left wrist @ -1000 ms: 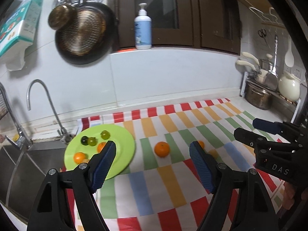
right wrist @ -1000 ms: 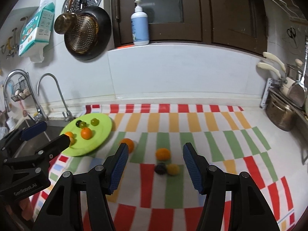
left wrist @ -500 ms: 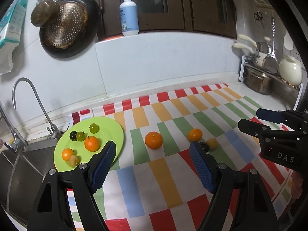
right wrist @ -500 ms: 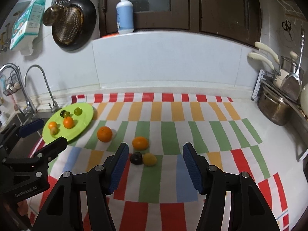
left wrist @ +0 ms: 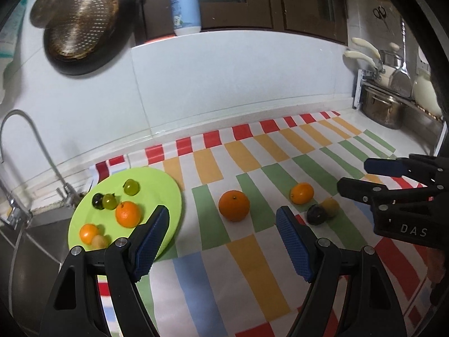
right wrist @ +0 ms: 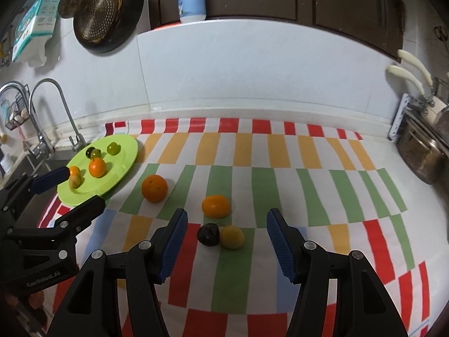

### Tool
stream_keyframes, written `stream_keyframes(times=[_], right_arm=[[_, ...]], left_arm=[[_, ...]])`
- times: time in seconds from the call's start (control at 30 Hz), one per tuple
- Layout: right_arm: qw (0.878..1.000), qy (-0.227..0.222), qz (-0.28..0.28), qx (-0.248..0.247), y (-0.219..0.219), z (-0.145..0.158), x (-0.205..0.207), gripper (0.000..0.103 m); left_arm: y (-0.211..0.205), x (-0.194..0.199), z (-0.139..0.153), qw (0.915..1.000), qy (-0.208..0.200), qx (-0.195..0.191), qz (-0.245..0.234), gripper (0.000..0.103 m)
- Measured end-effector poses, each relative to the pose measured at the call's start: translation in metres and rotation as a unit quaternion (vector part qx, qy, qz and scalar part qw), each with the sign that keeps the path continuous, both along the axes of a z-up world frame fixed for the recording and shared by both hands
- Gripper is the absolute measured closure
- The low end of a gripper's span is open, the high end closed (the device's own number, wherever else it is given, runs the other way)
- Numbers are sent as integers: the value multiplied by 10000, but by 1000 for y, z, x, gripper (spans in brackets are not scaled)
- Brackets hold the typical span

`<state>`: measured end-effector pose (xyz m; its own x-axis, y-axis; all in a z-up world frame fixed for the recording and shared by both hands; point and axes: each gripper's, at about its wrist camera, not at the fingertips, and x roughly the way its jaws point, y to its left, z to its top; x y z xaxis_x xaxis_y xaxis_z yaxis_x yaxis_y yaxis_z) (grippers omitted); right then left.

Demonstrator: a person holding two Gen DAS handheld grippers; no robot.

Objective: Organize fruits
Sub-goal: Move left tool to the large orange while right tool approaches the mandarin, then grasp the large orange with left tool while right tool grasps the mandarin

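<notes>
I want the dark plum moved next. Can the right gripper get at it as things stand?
Probably yes. The right gripper is open with the plum just ahead between its fingers, nothing in between. The yellow fruit touches it, so a clean grab may be tight.

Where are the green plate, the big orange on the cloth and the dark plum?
green plate [right wrist: 127,156], right wrist view, bare right rim
big orange [right wrist: 154,188], right wrist view, centre
dark plum [right wrist: 208,234], right wrist view, centre
</notes>
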<state>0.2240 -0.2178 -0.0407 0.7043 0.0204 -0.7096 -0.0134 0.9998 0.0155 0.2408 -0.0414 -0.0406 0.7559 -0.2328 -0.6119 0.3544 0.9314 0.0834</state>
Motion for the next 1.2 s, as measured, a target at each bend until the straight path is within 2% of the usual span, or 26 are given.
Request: stream_keyframes(times=[0.43, 0.67, 0.77, 1.1, 1.2], right_arm=[[9982, 513, 266, 140, 5, -33, 45, 44], [9965, 735, 331, 226, 5, -46, 62, 45], [9961, 781, 332, 243, 4, -50, 66, 48], [9946, 920, 335, 348, 4, -58, 75, 53], [9941, 950, 324, 401, 4, -59, 76, 59]], left_arm=[[-7, 44, -31, 9986, 322, 122, -394, 28], [-10, 64, -45, 9964, 634, 22, -565, 32], [-12, 72, -49, 9954, 735, -41, -612, 33], [-21, 89, -65, 9923, 1068, -27, -626, 49], [-23, 90, -70, 9912, 1168, -34, -620, 57]])
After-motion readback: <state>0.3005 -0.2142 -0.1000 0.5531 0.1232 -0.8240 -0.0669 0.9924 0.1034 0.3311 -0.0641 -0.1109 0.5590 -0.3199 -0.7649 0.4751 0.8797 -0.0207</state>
